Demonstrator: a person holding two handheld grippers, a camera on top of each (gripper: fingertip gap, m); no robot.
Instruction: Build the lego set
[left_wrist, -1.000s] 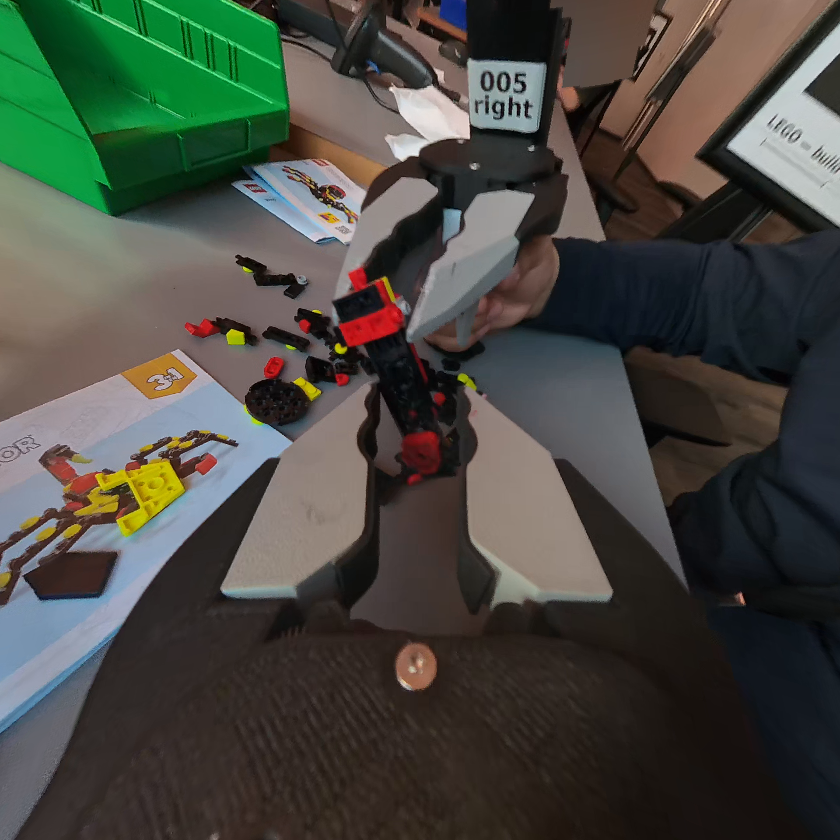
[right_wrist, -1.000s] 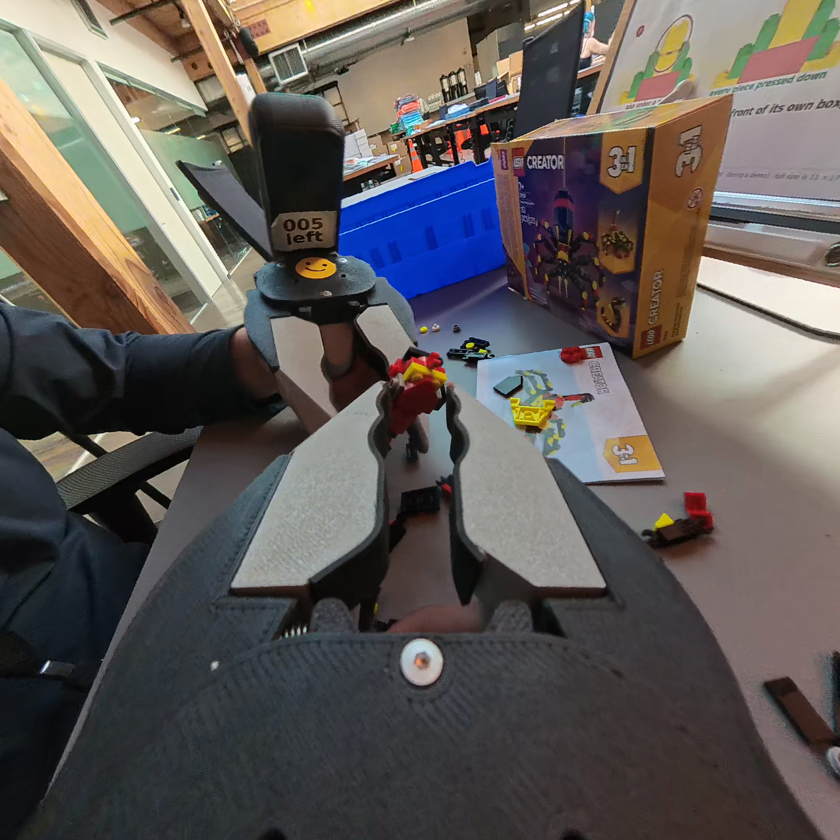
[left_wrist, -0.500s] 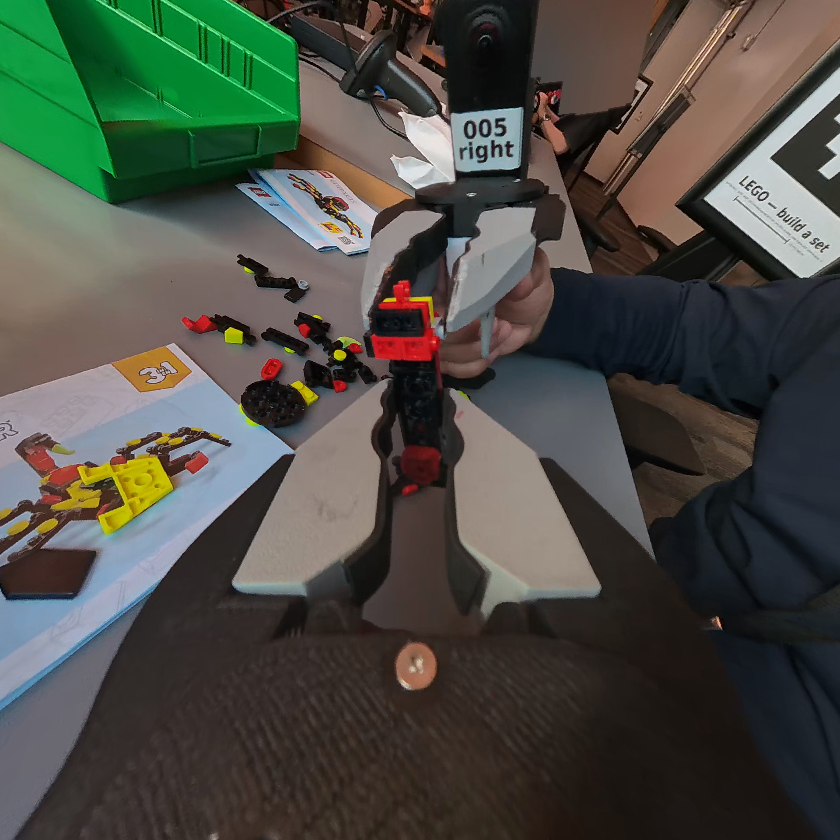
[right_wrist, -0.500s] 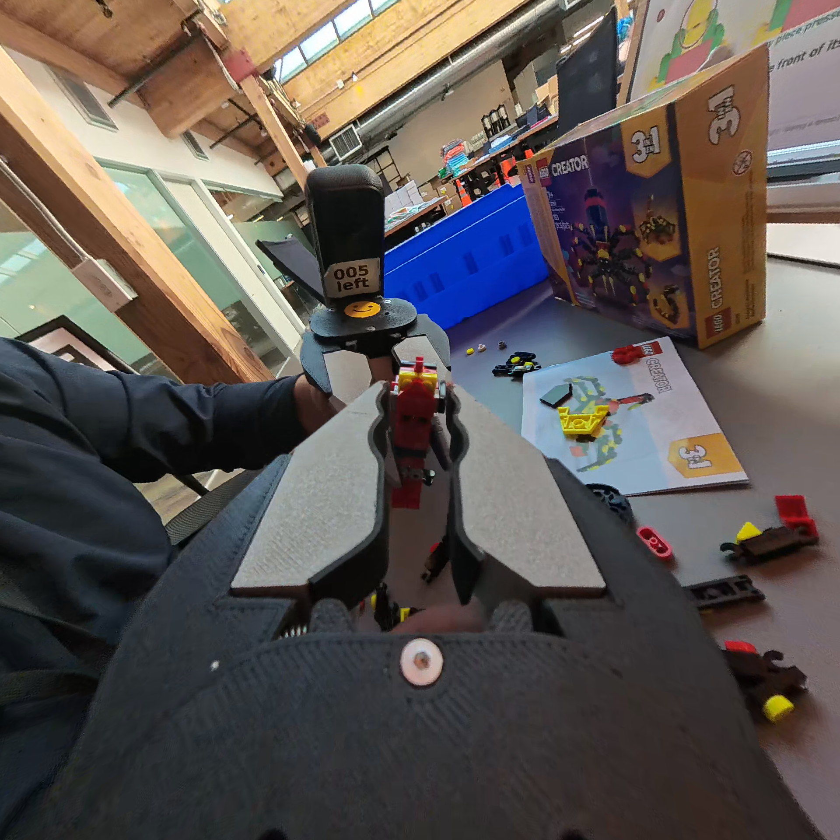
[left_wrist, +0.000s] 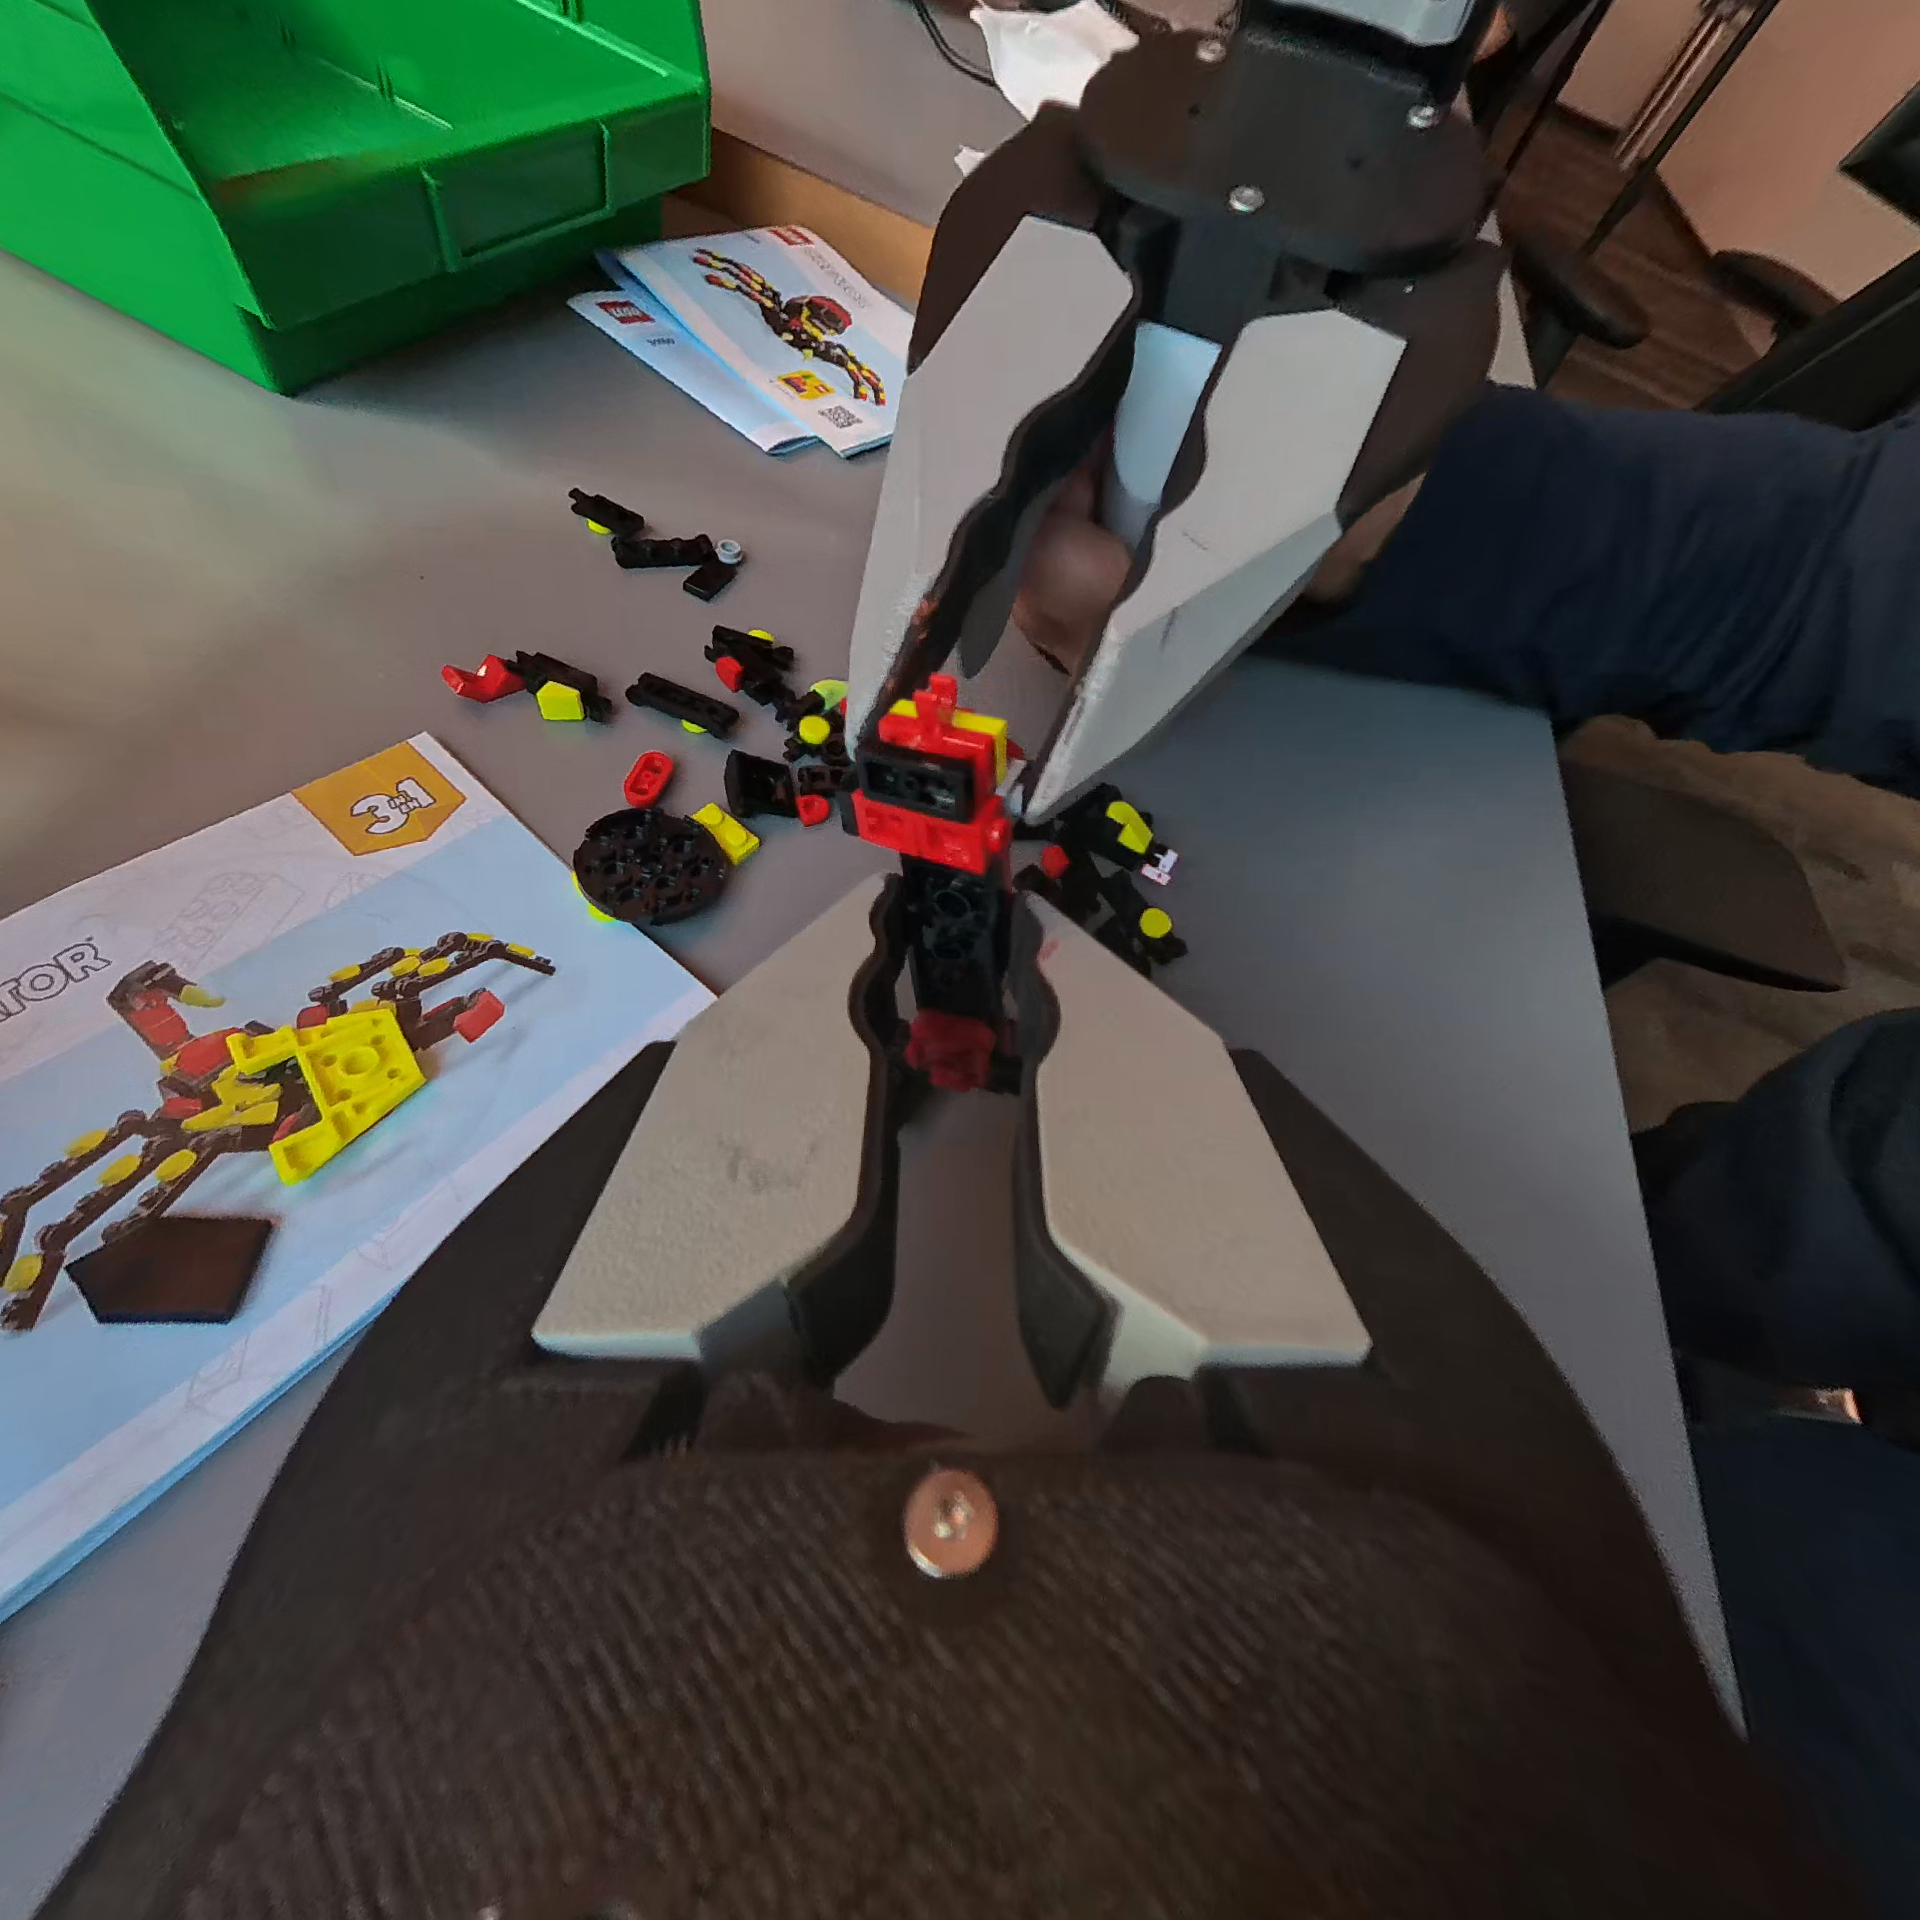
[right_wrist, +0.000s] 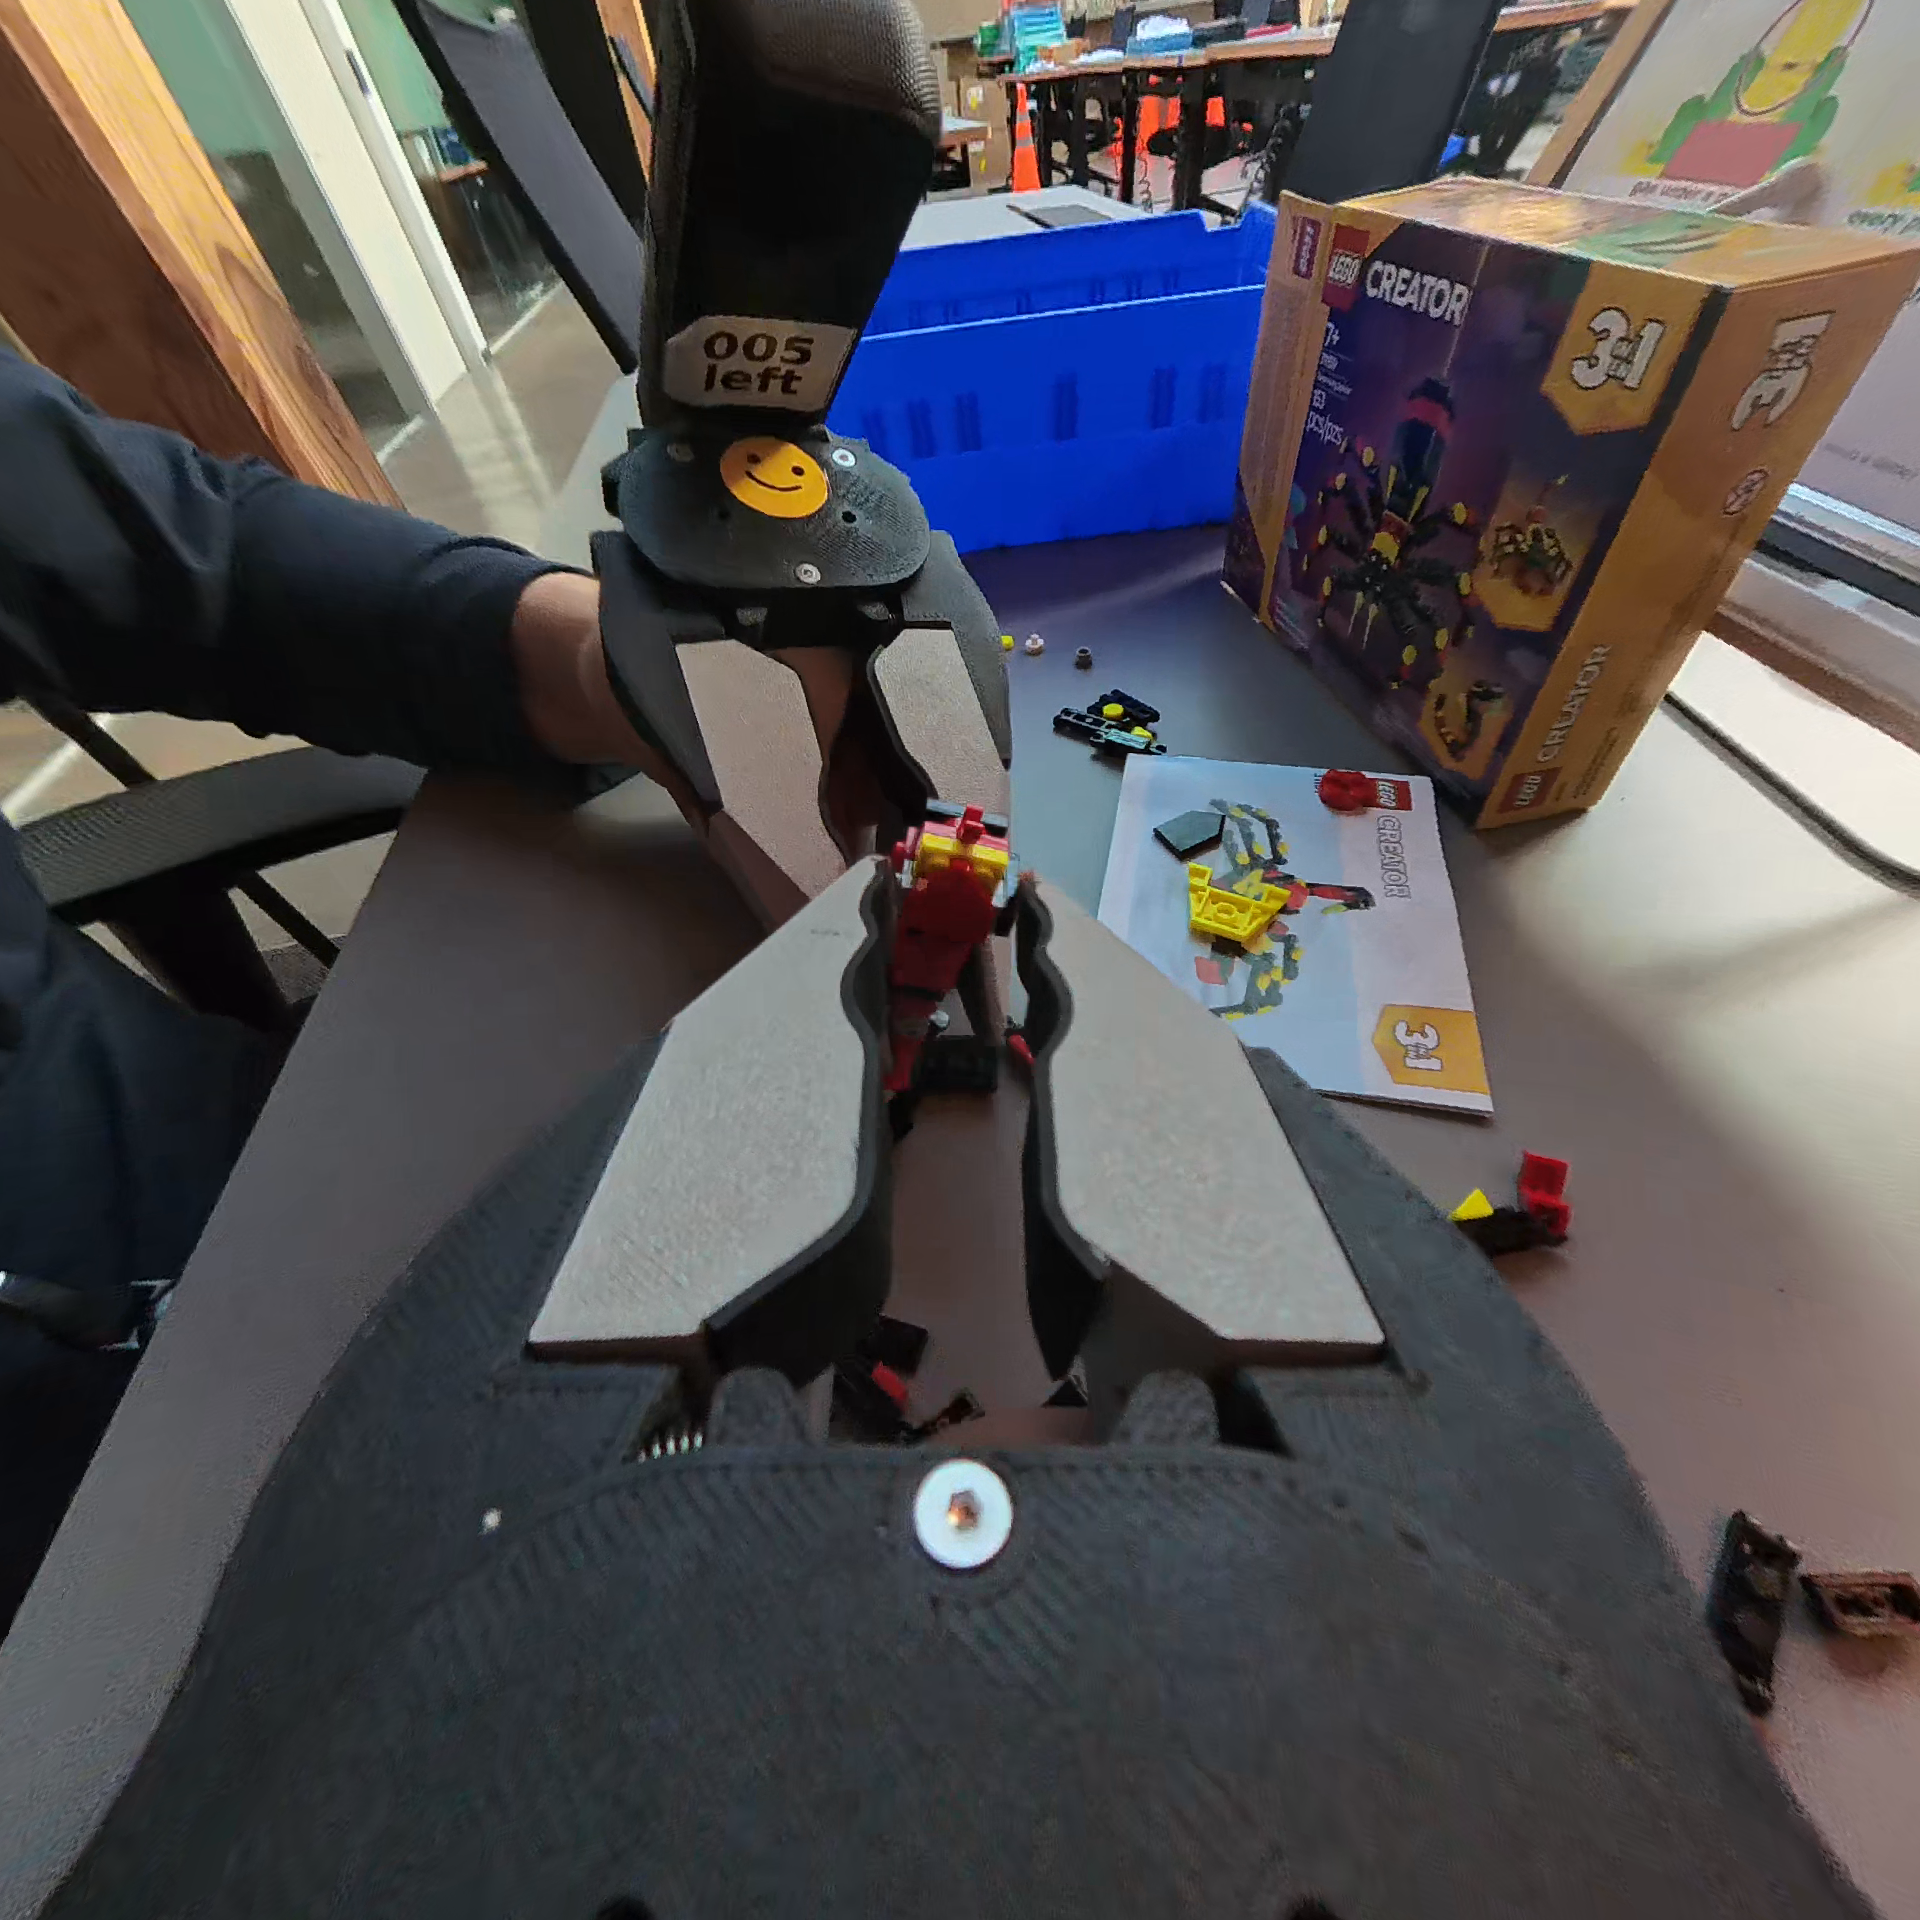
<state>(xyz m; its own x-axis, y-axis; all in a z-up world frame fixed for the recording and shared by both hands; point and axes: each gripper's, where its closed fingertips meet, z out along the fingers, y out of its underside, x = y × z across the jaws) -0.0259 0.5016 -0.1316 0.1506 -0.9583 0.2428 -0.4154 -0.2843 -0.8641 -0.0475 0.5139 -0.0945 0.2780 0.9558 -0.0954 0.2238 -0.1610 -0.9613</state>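
Note:
A slim lego model (left_wrist: 951, 935), black in the middle with red ends and a yellow bit, is held between both grippers above the grey table (left_wrist: 312, 540). My left gripper (left_wrist: 954, 909) is shut on its black and red lower part. My right gripper (left_wrist: 940, 758) comes in from the far side and is shut on the red and yellow end block (left_wrist: 925, 800). In the right wrist view, my right gripper (right_wrist: 951, 894) clamps the red end of the model (right_wrist: 940, 935), and the left gripper (right_wrist: 899, 842) faces it closely.
Loose black, red and yellow pieces (left_wrist: 727, 707) and a black round plate (left_wrist: 649, 868) lie beyond an open instruction booklet (left_wrist: 260, 1039). A green bin (left_wrist: 364, 156) and more booklets (left_wrist: 748, 332) stand farther back. A lego box (right_wrist: 1507, 499) and blue bin (right_wrist: 1039, 416) sit behind. My left and right fingertips are right by each other. From the left gripper's tips to the black round plate (left_wrist: 649, 868) is close to 7 centimeters.
The two grippers have drawn closer together around the model. The model has turned from tilted to in line with both grippers. Both views now point down more at the table.

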